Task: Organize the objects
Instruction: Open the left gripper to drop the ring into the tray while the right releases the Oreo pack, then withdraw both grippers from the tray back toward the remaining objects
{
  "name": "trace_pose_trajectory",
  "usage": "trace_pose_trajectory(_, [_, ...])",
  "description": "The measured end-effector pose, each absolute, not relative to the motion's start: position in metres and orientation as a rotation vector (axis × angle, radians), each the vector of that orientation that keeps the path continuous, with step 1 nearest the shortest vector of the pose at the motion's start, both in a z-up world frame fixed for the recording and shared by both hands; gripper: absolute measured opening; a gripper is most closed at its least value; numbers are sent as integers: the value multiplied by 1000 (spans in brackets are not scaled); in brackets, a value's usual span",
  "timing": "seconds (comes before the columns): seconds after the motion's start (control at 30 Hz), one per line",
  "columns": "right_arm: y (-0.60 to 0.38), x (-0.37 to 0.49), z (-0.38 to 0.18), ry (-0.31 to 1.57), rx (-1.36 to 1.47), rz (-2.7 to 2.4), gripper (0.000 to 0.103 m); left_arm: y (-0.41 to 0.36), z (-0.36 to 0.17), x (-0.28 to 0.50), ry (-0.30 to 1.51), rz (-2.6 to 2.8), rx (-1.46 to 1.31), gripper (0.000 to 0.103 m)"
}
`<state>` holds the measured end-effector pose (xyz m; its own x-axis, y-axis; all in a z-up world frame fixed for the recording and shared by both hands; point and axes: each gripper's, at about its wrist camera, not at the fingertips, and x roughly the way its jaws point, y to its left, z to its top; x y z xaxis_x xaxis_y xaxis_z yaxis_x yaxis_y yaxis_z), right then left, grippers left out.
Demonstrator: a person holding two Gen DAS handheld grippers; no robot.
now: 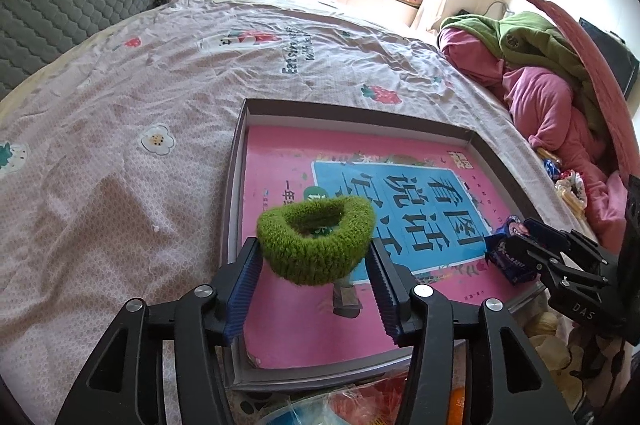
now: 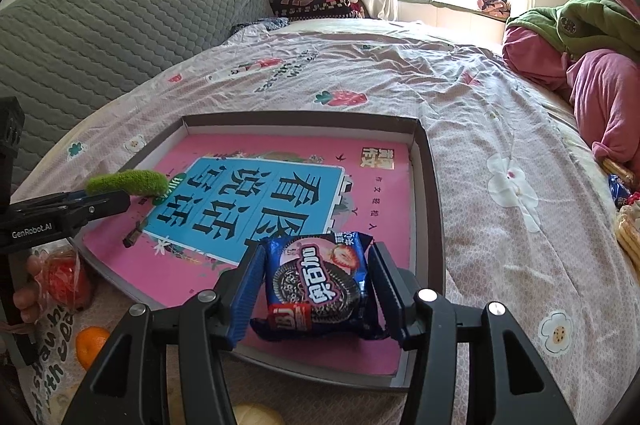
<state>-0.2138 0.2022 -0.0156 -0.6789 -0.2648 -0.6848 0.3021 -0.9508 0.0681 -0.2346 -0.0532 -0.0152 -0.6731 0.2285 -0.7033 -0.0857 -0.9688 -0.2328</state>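
Note:
My left gripper [image 1: 316,265] is shut on a fuzzy green scrunchie [image 1: 316,241] and holds it above the left part of a shallow box tray [image 1: 236,161] lined with a pink book [image 1: 288,305]. My right gripper [image 2: 316,289] is shut on a blue cookie packet [image 2: 316,285] above the tray's near right part [image 2: 430,161]. The right gripper with the packet [image 1: 508,253] shows at the right of the left wrist view. The left gripper with the scrunchie [image 2: 128,183] shows at the left of the right wrist view.
The tray lies on a bed with a pink printed sheet [image 1: 120,145]. A grey headboard [image 2: 120,25] stands behind. Pink and green clothes [image 1: 540,85] pile at the right. An orange [image 2: 90,345], a red bag [image 2: 60,277] and snacks [image 2: 624,225] lie around the tray.

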Motion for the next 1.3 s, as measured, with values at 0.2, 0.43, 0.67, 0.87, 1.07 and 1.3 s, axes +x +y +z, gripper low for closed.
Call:
trace_pose_trajectory(0.2, [206, -208, -8, 52, 1031, -2636, 54, -52, -9, -230, -286, 2715, -1153, 63])
trace_pose_trajectory(0.43, [208, -204, -1, 37, 1007, -2647, 54, -45, 1, -219, -263, 2716, -1115, 64])
trace_pose_trajectory(0.67, [210, -199, 5, 34, 984, -2656, 54, -43, 15, -204, -233, 2751, -1065, 65])
trace_pose_trajectory(0.87, [211, -193, 10, 27, 966, -2662, 54, -37, 27, -191, -208, 2764, -1019, 65])
trace_pose_trajectory(1.07, [208, -186, 13, 48, 946, -2658, 54, -35, 34, -181, -187, 2788, -992, 66])
trace_pose_trajectory(1.3, [204, -178, 18, 56, 925, -2640, 54, -34, 36, -168, -180, 2802, -983, 66])
